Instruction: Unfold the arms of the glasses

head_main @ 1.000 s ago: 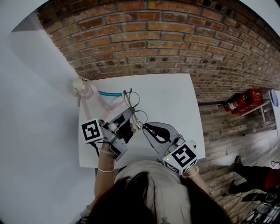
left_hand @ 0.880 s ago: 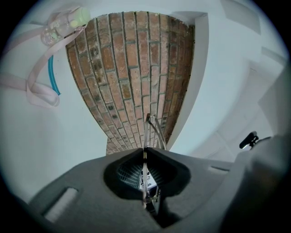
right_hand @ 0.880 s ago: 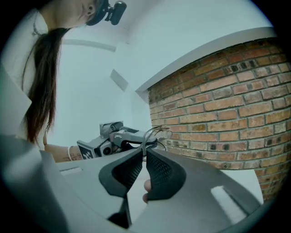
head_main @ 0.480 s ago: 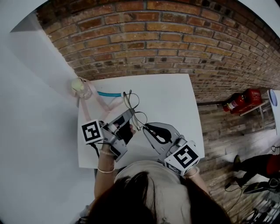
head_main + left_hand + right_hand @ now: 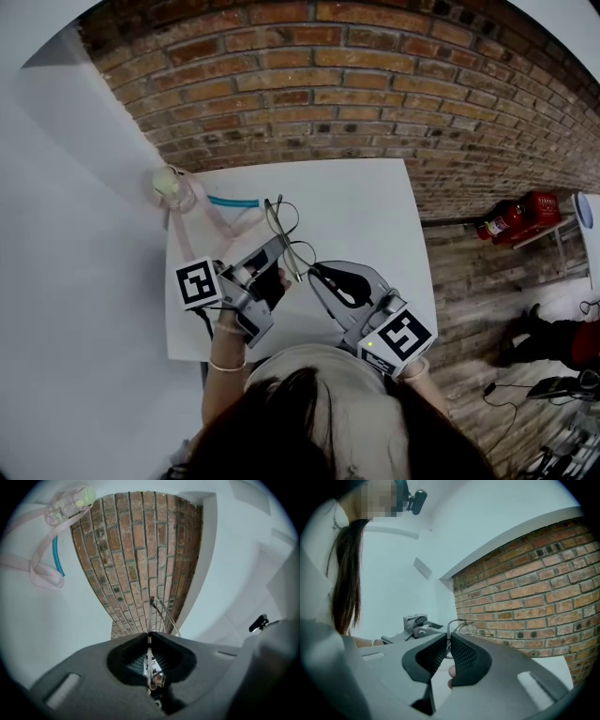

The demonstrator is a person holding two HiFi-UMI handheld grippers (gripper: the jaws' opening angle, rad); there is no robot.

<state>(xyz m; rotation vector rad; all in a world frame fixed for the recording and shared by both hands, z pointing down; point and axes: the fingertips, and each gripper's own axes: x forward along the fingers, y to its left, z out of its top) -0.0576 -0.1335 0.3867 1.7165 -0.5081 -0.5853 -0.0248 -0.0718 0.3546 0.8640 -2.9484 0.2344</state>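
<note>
**Both my tools are clamped on the glasses**

My left tool [image 5: 149, 637] is narrowed right down. Its two jaws meet on a thin metal part of the glasses [image 5: 151, 613], with no gap showing beside it. From the tips a slim wire runs straight ahead, and two finer curves of the frame fan off to the right. A further bit of the glasses sits back in the hollow behind the jaw tips.

My right tool [image 5: 448, 638] is nearly as tight. Its ribbed pads press on another thin wire, which rises from between the tips and bends over just ahead. Past those tips I see the body of my left tool, close by and a little to the left.

From above, the two tools point toward each other over the white tabletop [image 5: 366, 202], and the wire frame stretches between and just beyond their tips. I cannot tell whether it touches the tabletop.

Ahead of my left tool and off to its left lie a pink strap [image 5: 42, 569], a small clear bottle [image 5: 70, 506] and a teal strip [image 5: 57, 562], all well apart from the glasses. A brick wall [image 5: 375, 84] stands beyond the tabletop's far edge. A red fire extinguisher [image 5: 511, 220] lies on the floor far to the right of my right tool.
</note>
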